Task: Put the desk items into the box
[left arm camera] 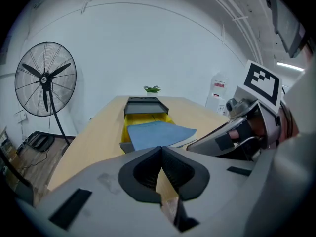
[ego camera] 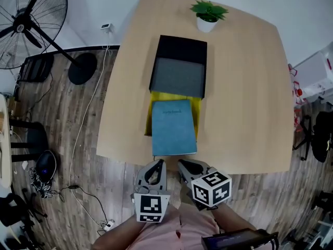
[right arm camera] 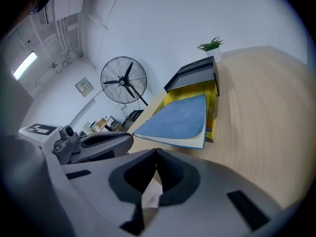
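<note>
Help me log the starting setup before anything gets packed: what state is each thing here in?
Left tongs: shut, empty, short of the table.
Right tongs: shut, empty.
Box: looks open; nothing visible inside.
Blue notebook: closed, flat on the yellow folder.
Yellow folder: flat, mostly covered, against the box.
Fan: blades look still.
Plant: upright in its pot.

Blue notebk point(ego camera: 174, 127) atop yellow folder point(ego camera: 171, 96), black box point(ego camera: 179, 48)
</note>
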Demonstrator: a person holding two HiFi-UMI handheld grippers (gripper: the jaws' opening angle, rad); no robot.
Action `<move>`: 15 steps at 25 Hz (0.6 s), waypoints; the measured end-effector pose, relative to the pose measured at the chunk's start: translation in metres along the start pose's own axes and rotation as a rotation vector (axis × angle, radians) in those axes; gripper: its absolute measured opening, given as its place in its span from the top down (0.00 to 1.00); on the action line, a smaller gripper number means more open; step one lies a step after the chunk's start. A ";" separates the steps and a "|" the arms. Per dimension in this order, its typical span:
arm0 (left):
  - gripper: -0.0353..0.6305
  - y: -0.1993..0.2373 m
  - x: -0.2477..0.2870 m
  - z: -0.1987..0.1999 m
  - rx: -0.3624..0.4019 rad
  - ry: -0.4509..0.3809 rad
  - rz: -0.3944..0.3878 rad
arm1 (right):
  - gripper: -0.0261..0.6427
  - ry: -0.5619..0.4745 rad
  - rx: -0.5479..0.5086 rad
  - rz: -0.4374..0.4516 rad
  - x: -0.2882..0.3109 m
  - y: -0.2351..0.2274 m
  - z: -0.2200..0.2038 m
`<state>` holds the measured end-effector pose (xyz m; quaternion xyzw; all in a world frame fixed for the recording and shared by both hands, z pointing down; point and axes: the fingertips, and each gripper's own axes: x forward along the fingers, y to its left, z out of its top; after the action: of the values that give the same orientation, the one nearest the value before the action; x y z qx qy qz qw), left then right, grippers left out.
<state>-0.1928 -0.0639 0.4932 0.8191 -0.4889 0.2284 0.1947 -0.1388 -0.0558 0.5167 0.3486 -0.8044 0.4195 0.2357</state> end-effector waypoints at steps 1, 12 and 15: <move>0.93 0.003 0.002 -0.003 -0.001 0.007 0.006 | 0.96 0.003 -0.006 0.000 0.002 0.000 0.001; 0.93 0.016 0.012 -0.013 -0.021 0.039 -0.006 | 0.96 0.020 -0.007 -0.008 0.017 0.000 0.008; 0.93 0.015 0.013 -0.020 -0.030 0.058 -0.015 | 0.96 0.018 0.006 -0.013 0.019 0.000 0.008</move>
<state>-0.2049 -0.0686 0.5185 0.8129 -0.4801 0.2432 0.2227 -0.1522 -0.0692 0.5251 0.3507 -0.7986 0.4234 0.2447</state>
